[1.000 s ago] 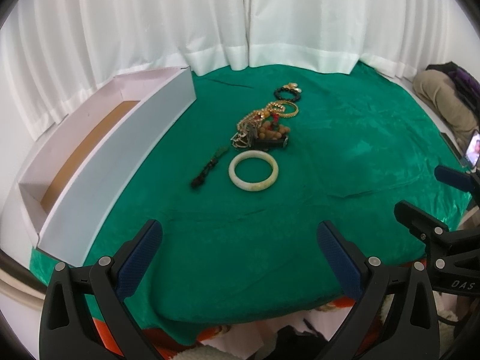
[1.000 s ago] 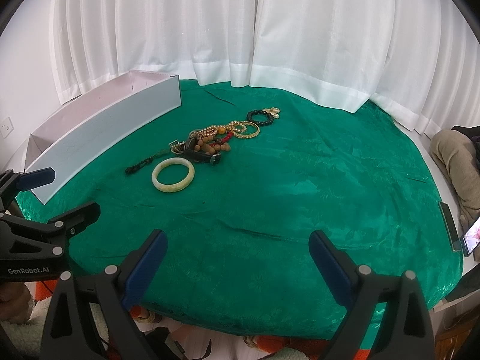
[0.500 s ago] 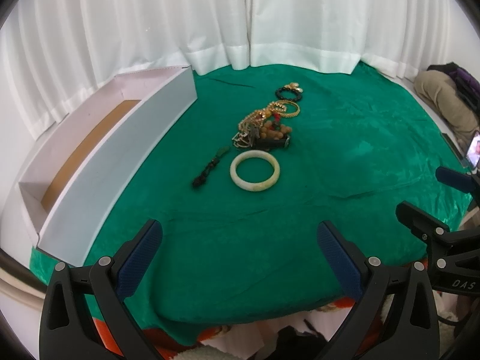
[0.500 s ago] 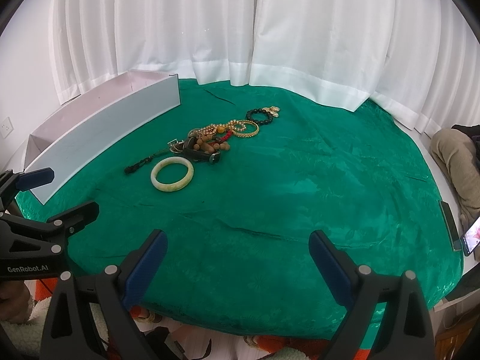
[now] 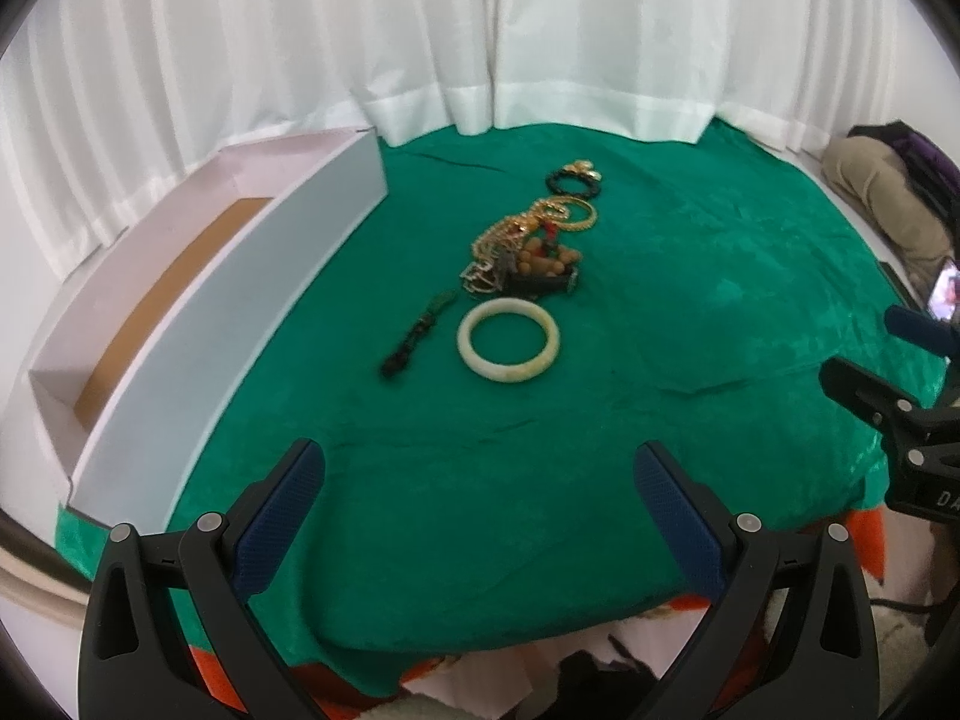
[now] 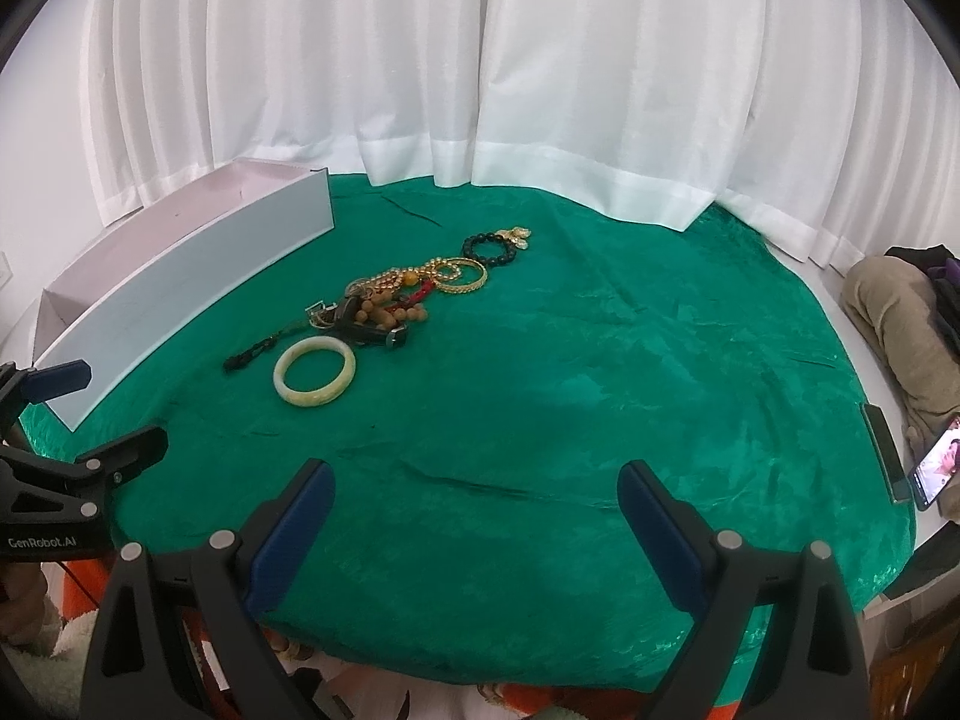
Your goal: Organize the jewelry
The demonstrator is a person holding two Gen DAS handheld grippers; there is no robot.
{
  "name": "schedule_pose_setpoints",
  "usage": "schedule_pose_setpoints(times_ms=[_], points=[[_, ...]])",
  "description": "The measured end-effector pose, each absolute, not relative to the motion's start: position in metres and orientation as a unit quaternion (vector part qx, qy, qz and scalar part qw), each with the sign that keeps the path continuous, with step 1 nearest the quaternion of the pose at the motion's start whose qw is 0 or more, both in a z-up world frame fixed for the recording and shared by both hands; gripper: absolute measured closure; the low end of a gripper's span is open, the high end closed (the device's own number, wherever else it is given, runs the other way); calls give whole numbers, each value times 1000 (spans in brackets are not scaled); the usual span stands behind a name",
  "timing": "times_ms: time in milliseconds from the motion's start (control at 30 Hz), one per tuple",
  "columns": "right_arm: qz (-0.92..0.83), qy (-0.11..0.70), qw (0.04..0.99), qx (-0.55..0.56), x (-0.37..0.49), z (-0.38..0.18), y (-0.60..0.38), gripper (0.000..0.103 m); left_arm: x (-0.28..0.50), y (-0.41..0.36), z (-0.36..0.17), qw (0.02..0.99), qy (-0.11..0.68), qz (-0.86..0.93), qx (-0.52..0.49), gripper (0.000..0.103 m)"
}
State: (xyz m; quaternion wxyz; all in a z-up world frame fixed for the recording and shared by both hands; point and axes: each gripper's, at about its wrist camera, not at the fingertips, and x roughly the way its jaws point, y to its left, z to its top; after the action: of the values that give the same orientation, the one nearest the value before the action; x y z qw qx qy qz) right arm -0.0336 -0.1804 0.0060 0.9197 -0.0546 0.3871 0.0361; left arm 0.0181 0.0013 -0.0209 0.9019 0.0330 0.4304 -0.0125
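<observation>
Your left claw [image 5: 480, 480] and right claw [image 6: 474, 495] hang spread and empty, so nothing is sorted: bangle [image 5: 509, 339] and tangled jewelry [image 6: 396, 294] remain outside the box [image 5: 240, 294].

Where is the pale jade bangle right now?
The pale jade bangle lies flat on the green cloth mid-table in both wrist views, nearest the camera of the jewelry, just in front of the tangled pile and right of the dark cord.

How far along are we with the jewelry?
Nothing looks done: the box shows no jewelry inside. Nothing in hand: left tongs and right tongs are open over the cloth. Still left: the bangle, the pile and the black bracelet.
</observation>
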Motion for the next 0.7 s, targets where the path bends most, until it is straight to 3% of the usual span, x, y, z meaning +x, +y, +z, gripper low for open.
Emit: schedule_pose_setpoints(times_ms=[700], points=[[43,409,910,-49,-27,-11,-180,6,28,10,-34,893,446,-51,-8,1]])
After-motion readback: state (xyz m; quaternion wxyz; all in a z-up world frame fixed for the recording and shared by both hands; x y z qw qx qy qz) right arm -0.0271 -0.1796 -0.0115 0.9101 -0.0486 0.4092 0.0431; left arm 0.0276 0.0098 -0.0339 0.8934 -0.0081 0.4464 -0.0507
